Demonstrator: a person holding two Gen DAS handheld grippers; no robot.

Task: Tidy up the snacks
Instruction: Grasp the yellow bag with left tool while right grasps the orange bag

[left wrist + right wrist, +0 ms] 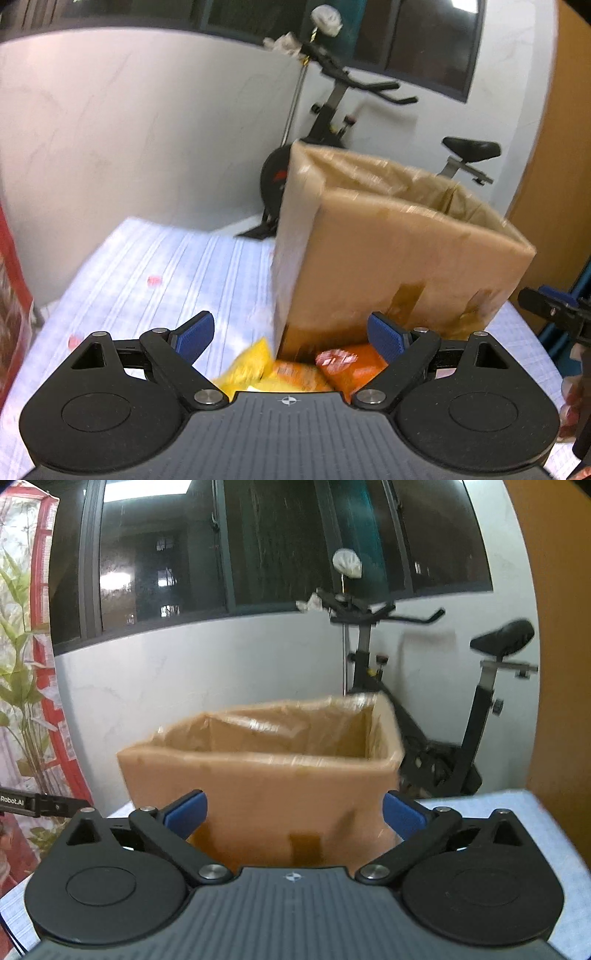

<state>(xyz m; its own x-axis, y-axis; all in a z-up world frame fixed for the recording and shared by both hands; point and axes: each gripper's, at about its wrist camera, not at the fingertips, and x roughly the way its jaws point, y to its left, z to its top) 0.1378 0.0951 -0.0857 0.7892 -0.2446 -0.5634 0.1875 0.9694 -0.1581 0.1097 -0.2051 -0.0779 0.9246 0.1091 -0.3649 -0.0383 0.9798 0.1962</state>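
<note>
Both views are blurred, and the snack packets (295, 369) are partly hidden behind the left gripper (291, 334); their print is unreadable. They lie just below its spread, empty jaws, against the box (406, 258) foot, on the checked surface (166, 266). The right gripper (293, 812) is also wide apart and holds nothing, the box wall just ahead between its pads (184, 810).
</note>
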